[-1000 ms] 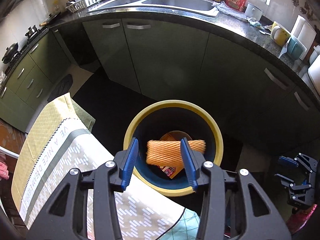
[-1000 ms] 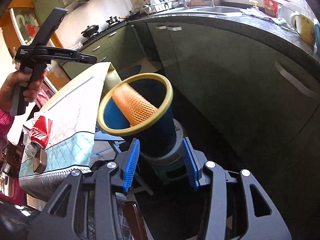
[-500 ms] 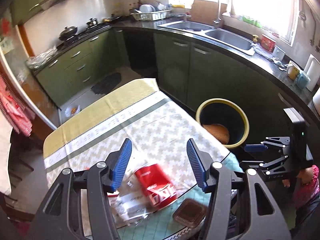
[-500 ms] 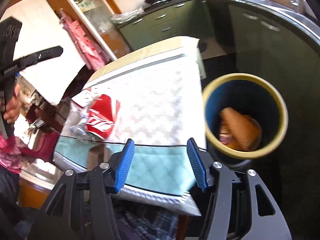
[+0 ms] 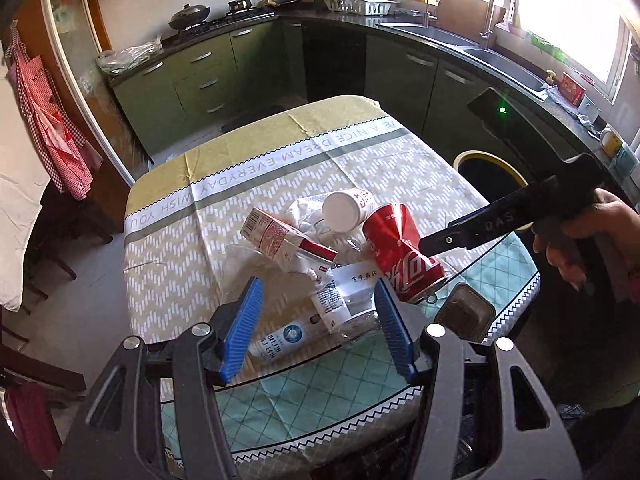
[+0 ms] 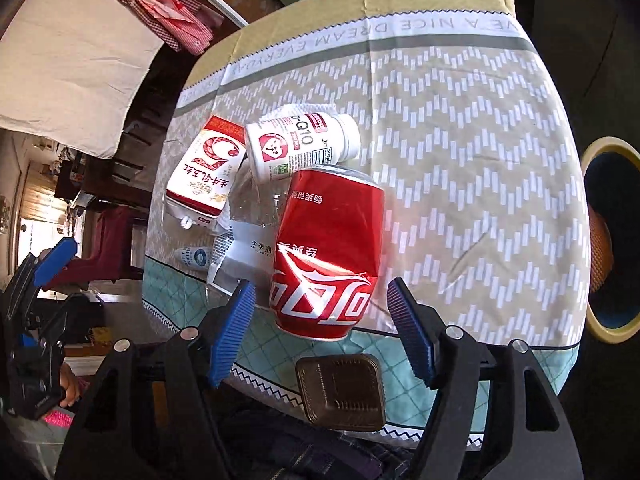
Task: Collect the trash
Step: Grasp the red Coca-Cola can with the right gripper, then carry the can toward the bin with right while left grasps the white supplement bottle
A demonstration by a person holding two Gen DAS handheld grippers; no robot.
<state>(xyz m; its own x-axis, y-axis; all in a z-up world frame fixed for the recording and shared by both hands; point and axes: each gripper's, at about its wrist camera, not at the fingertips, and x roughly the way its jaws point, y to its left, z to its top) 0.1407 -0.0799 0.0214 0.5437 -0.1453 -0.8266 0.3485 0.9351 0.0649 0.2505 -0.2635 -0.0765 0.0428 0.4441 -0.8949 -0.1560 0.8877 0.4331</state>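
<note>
Right wrist view: the right gripper [image 6: 320, 322] is opening above the red can [image 6: 326, 252], nothing grasped. The left gripper [image 5: 316, 320] is released, empty. Trash is left on the worktop [image 6: 460, 160]; orange netting is already in the bin [image 6: 608, 236]

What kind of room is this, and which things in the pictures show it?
Most likely a home kitchen. A sink with a tap sits in the dark counter, pots stand on a stove, and a dish rack holds plates above green cabinets.
</note>
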